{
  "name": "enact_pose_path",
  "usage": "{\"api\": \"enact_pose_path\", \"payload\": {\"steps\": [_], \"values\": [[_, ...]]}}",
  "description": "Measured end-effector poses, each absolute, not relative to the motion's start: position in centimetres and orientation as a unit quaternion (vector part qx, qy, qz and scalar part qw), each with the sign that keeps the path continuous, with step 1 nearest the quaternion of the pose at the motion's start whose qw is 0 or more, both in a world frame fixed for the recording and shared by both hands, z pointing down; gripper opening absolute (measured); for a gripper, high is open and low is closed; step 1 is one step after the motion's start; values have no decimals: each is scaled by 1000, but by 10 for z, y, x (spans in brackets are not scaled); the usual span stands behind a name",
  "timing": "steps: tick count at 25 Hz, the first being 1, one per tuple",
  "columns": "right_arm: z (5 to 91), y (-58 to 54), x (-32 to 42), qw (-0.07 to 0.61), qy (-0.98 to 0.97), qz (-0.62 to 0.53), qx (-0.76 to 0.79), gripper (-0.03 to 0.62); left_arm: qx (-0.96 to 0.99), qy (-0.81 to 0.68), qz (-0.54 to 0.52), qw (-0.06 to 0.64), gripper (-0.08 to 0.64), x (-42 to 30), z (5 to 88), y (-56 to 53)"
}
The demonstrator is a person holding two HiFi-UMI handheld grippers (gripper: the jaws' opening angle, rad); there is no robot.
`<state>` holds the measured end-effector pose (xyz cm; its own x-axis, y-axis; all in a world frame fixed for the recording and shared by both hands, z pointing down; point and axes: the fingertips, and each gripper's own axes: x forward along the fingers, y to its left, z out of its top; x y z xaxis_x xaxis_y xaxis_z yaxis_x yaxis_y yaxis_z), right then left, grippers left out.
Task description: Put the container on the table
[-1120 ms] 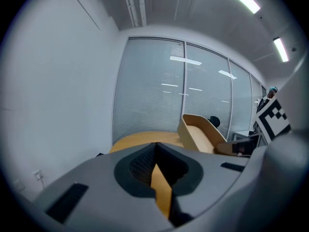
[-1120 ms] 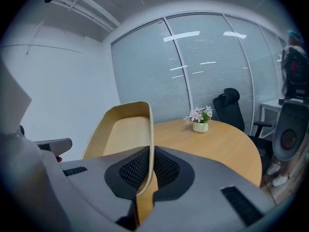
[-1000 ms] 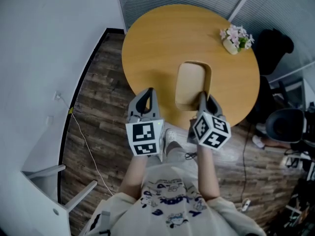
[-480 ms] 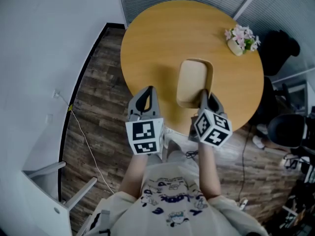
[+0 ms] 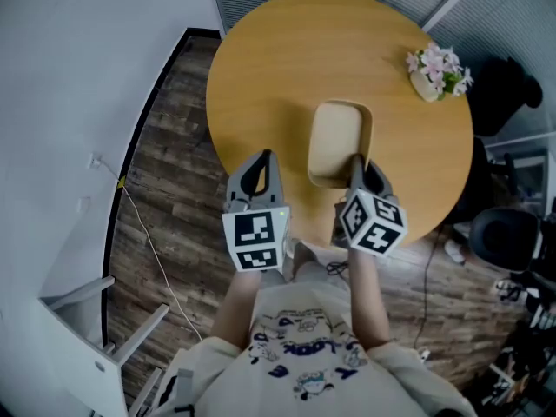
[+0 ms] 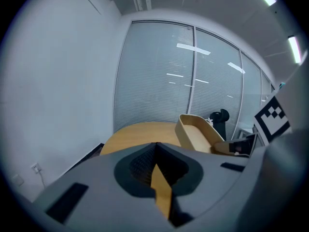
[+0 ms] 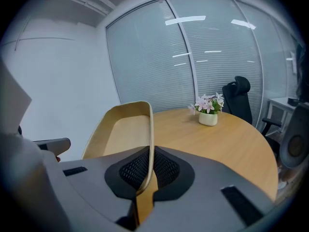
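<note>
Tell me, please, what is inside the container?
Nothing shows inside the container: only its bare wooden floor. The right gripper, shut on its rim, covers the near corner, so that part cannot be checked.

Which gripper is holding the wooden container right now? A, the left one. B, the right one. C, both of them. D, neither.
B: the right gripper has its jaws clamped on the rim of the container, while the left gripper is shut on nothing.
</note>
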<state>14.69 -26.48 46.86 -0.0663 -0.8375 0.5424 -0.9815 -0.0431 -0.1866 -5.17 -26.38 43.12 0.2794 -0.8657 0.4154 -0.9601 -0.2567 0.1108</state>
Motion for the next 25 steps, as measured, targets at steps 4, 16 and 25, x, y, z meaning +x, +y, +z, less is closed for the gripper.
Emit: {"api": "enact_pose_path", "payload": {"steps": [4, 16, 25], "values": [[483, -275, 149, 149, -677, 280, 664, 9, 775, -587, 146, 185, 3, -51, 445, -274], [537, -295, 153, 187, -672, 319, 642, 9, 762, -579, 183, 225, 3, -36, 494, -292], [573, -289, 145, 218, -665, 341, 627, 9, 752, -574, 202, 254, 3, -40, 526, -287]]}}
